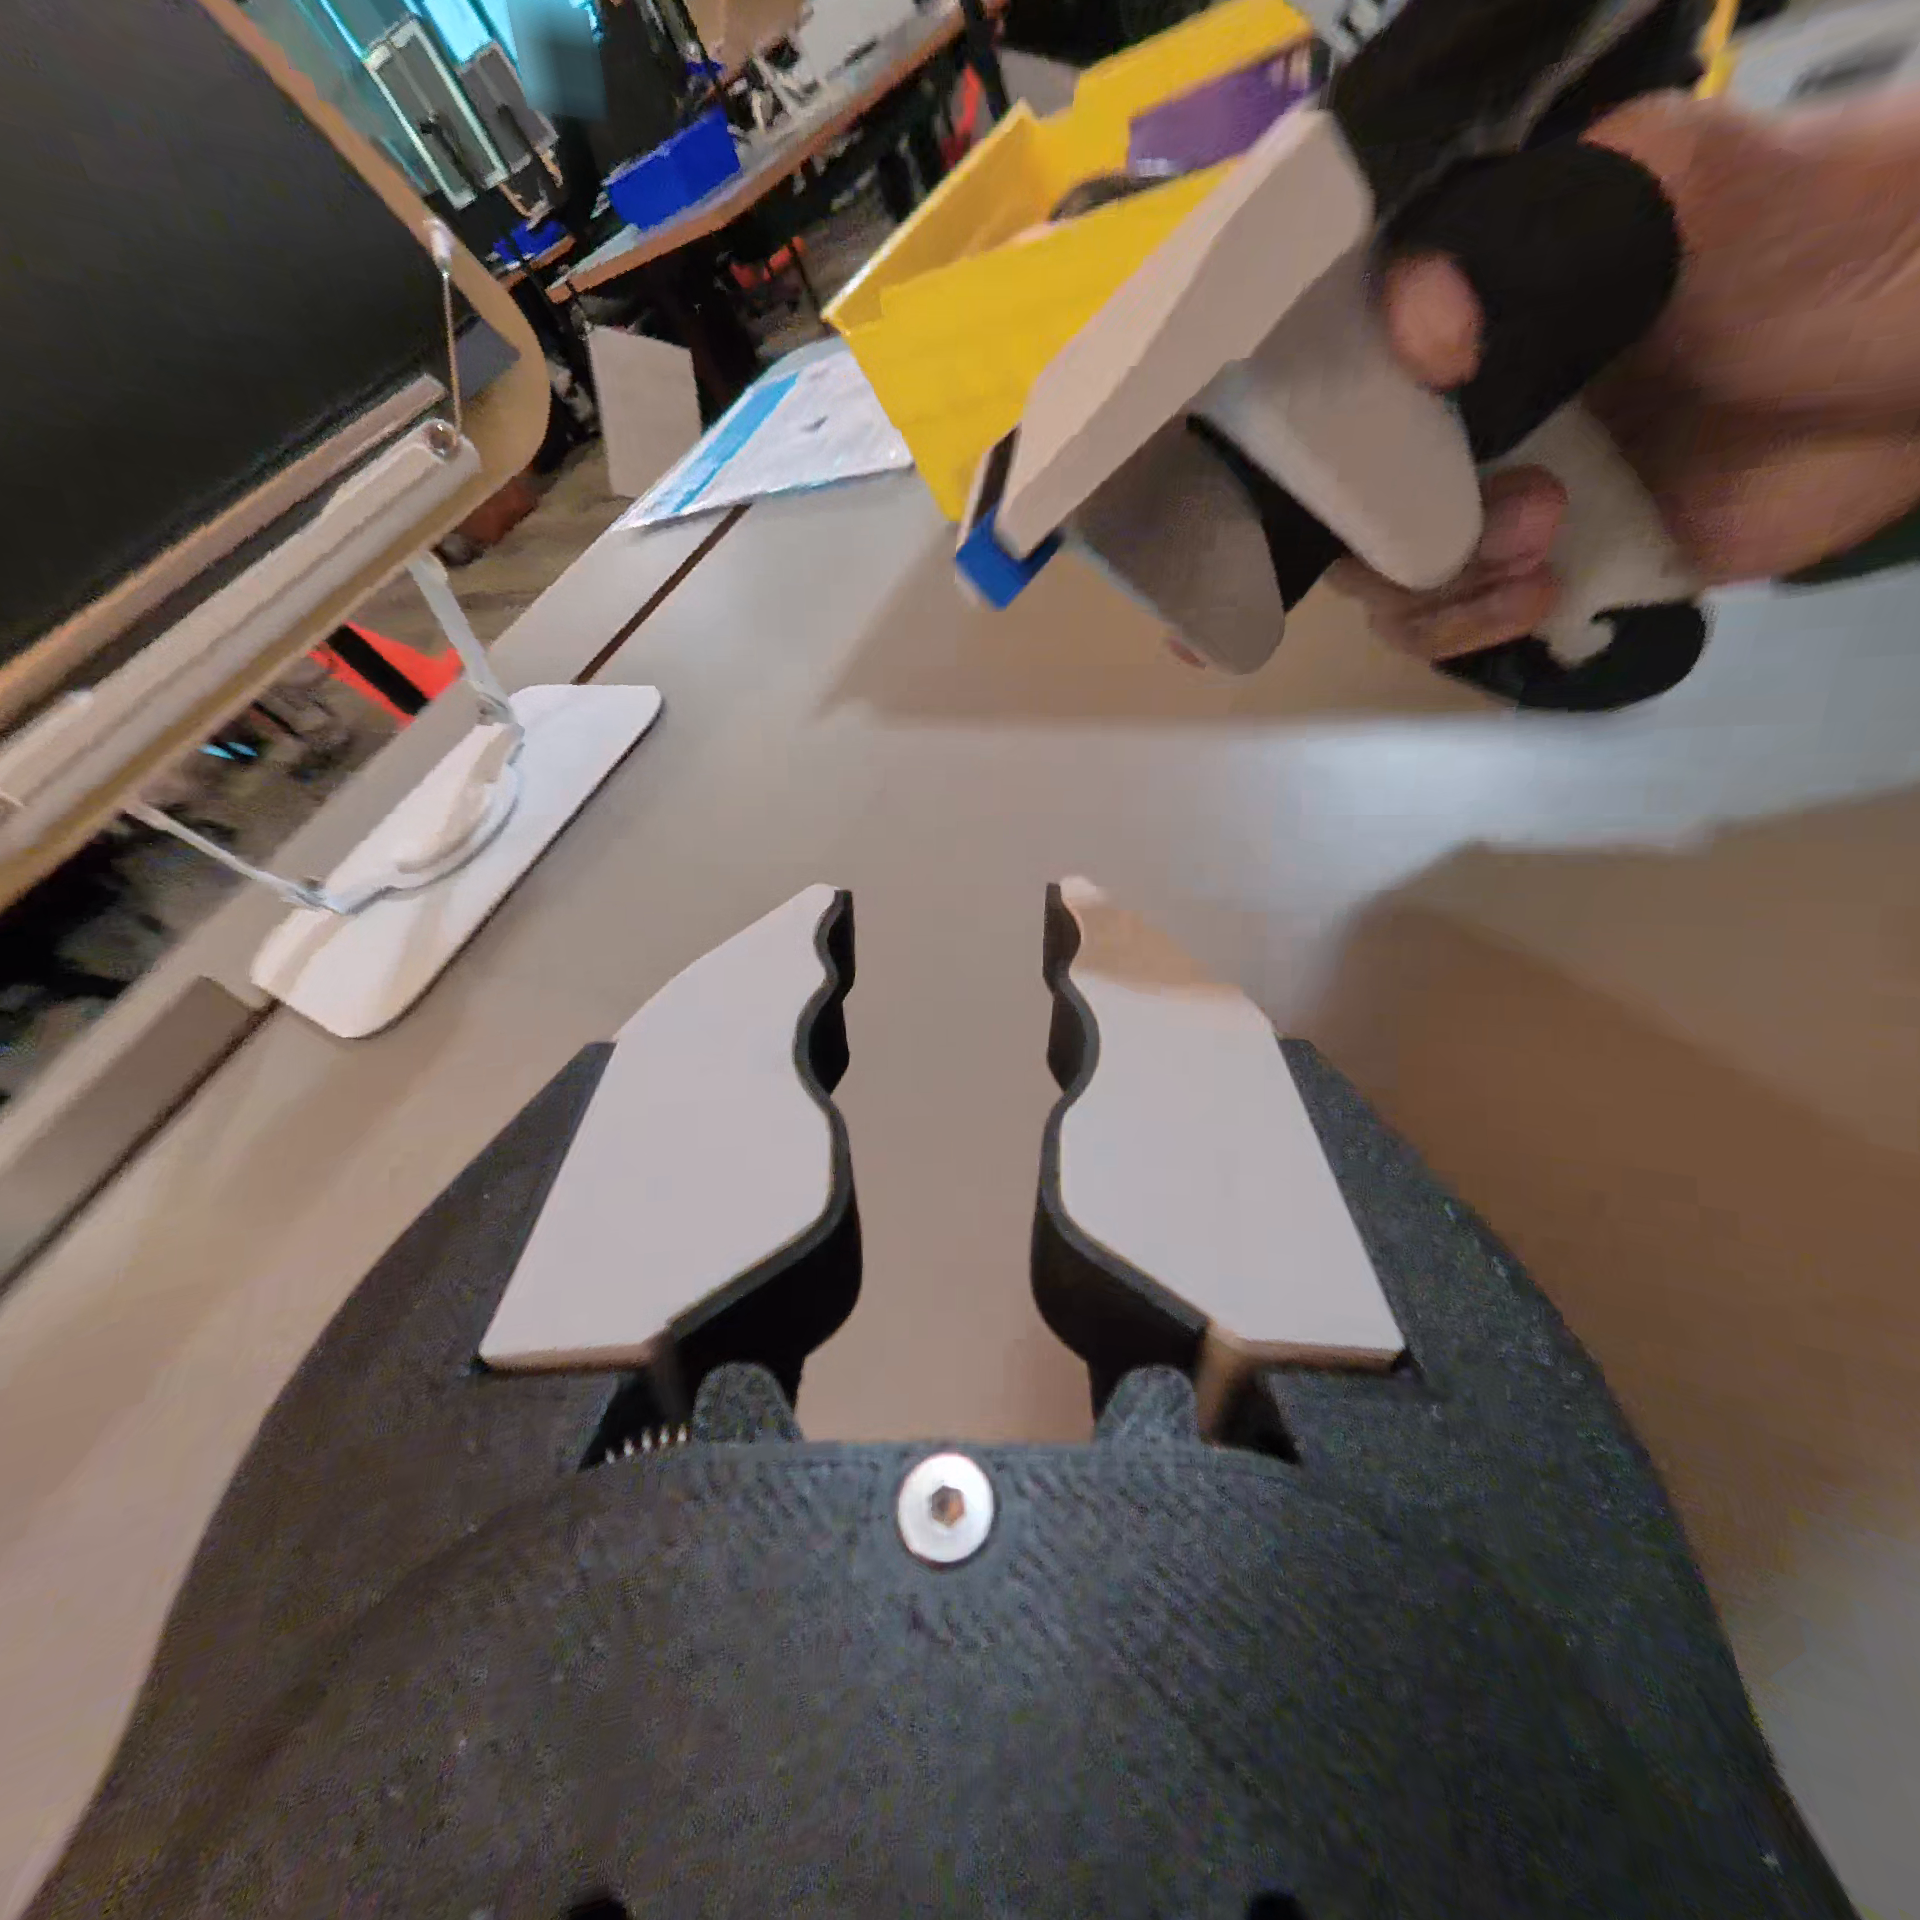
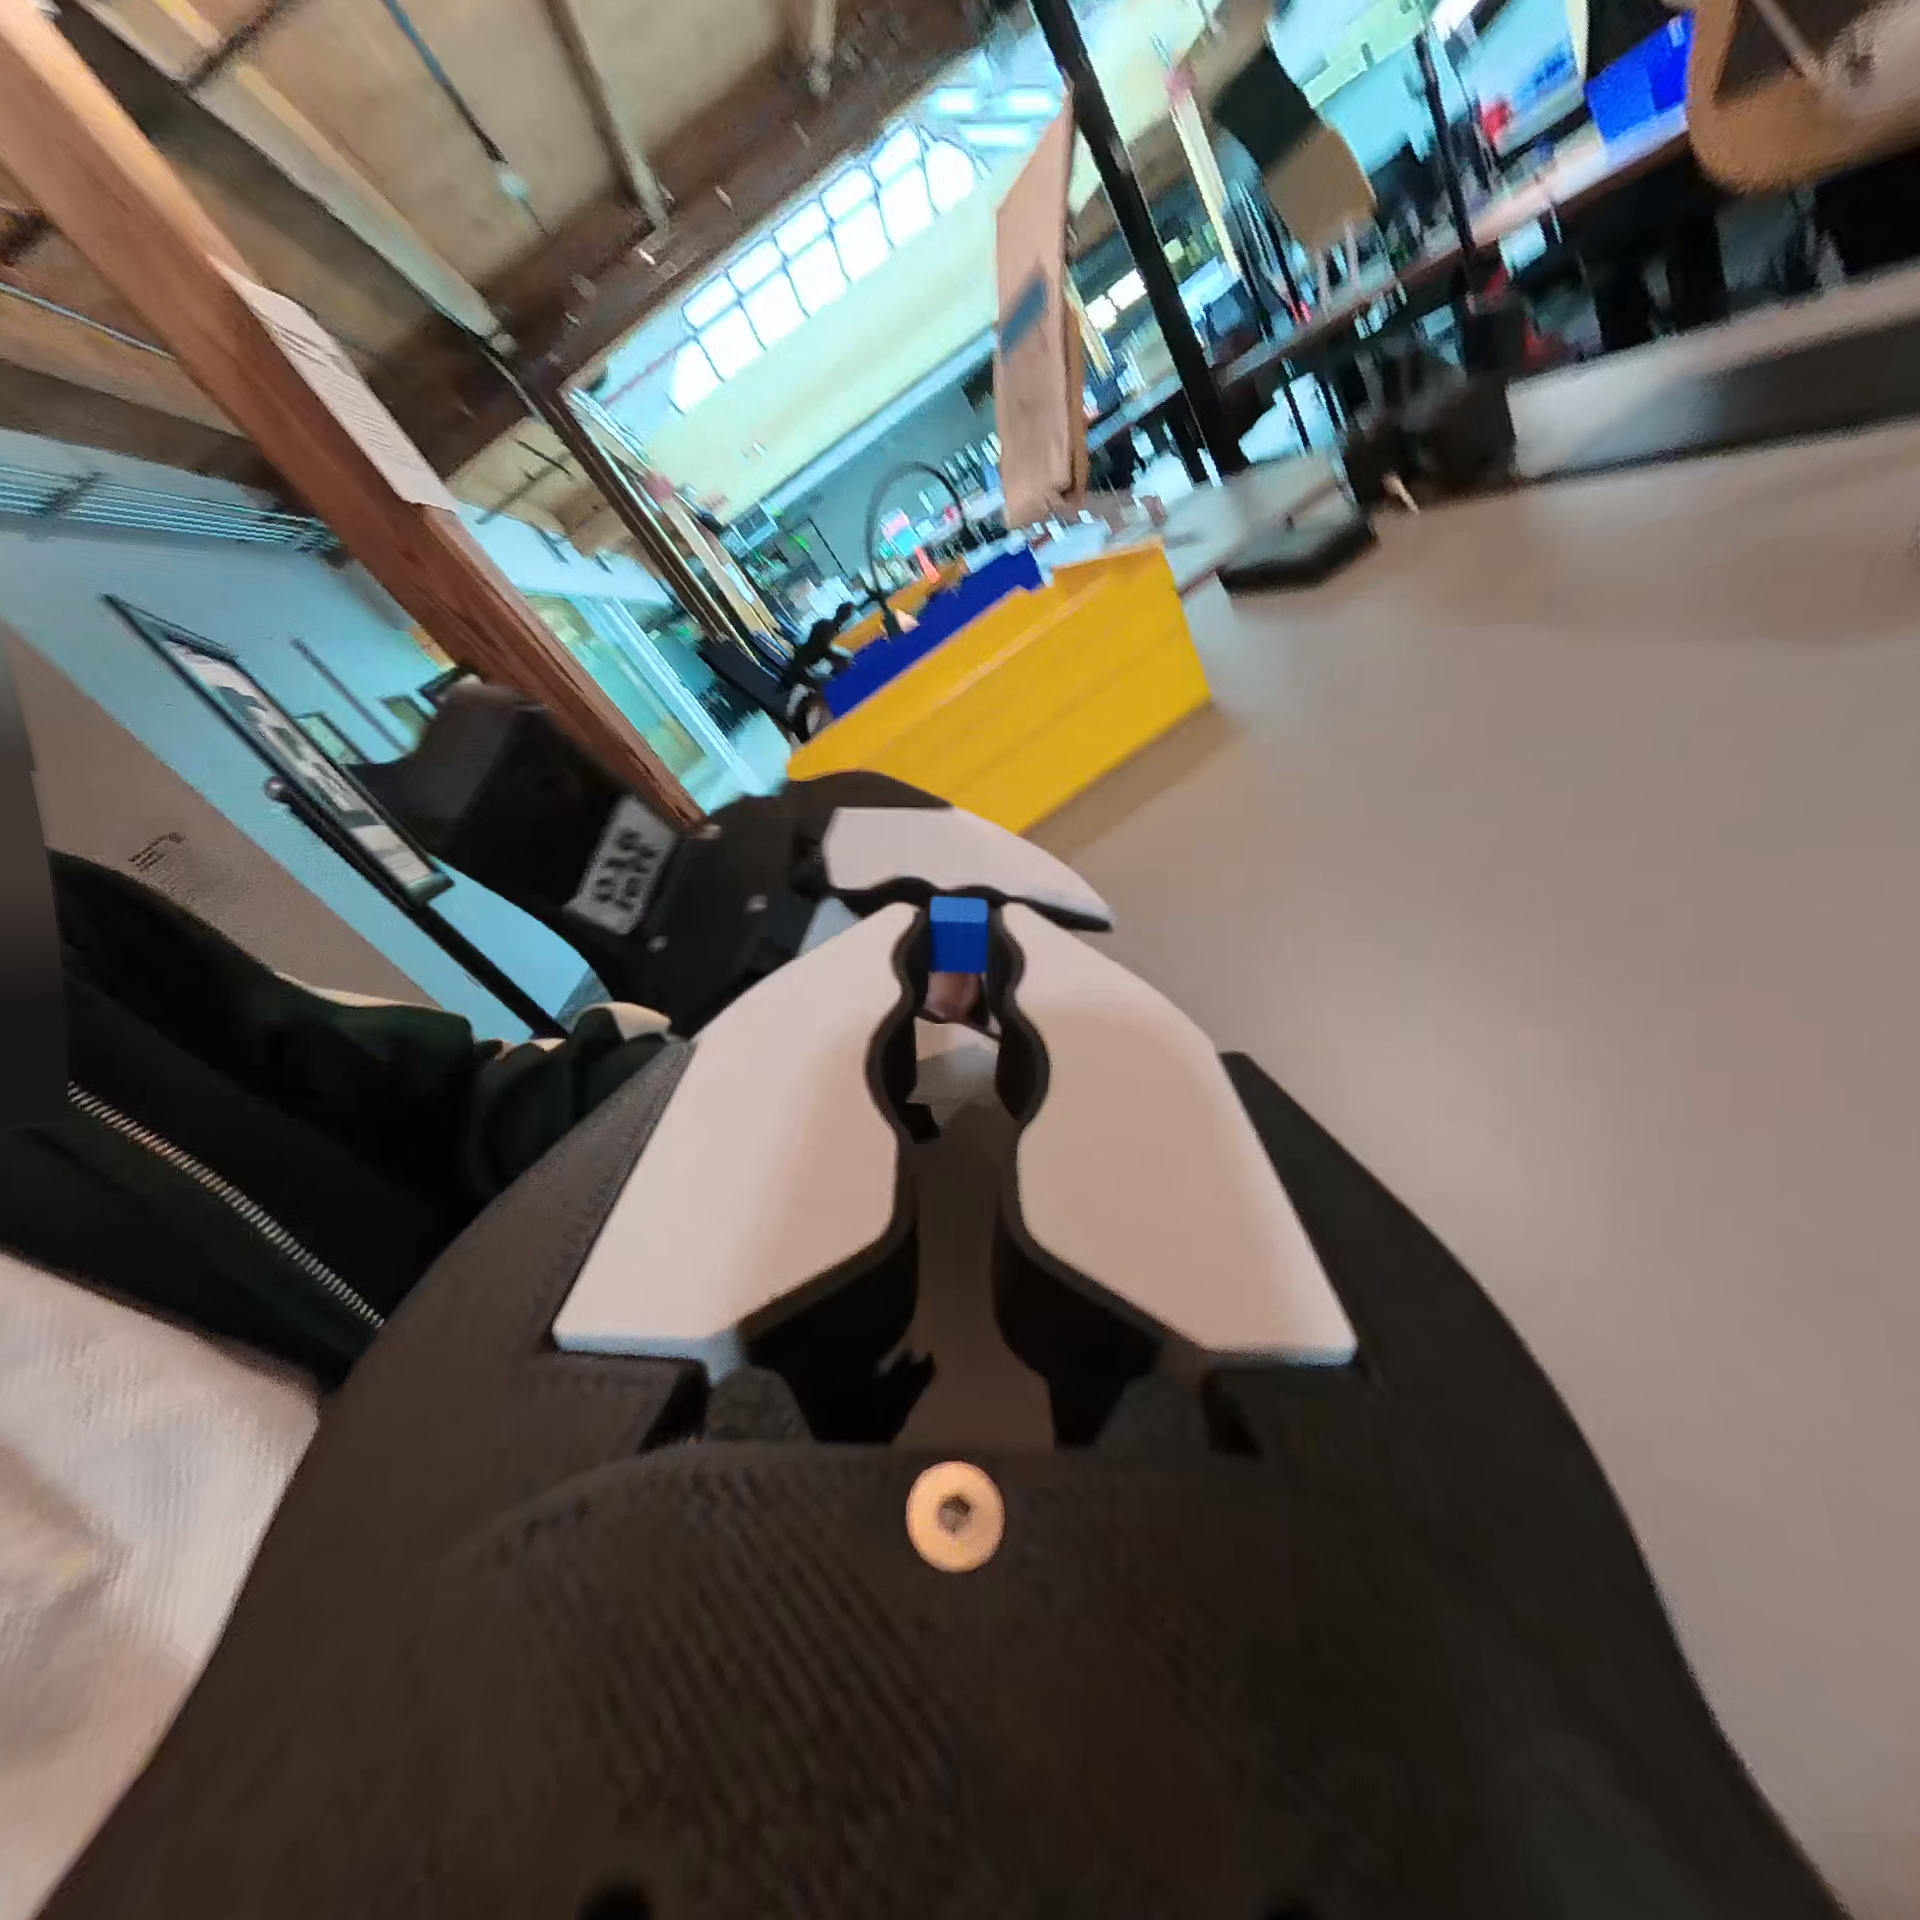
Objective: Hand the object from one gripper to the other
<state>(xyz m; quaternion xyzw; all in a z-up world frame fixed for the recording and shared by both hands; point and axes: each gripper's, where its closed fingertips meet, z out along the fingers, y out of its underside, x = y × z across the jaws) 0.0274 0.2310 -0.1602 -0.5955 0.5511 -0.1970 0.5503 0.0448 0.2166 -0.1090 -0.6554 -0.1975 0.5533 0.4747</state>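
A small blue block (image 2: 958, 945) is pinched at the tips of my right gripper (image 2: 958, 951), which is shut on it. In the left wrist view the right gripper (image 1: 1013, 551) hangs above the table at upper right, held by a gloved hand, with the blue block (image 1: 1003, 566) at its tip. My left gripper (image 1: 948, 914) is open and empty, low over the table, below and to the left of the block. In the right wrist view the left gripper's white finger (image 2: 956, 862) shows just beyond the block.
A yellow bin (image 1: 935, 322) stands on the grey table (image 1: 935, 748) behind the right gripper; it also shows in the right wrist view (image 2: 1039, 696). A monitor on a white stand (image 1: 457, 862) is at the left. A paper sheet (image 1: 769, 447) lies farther back. Left tips to right tips: about 6 cm.
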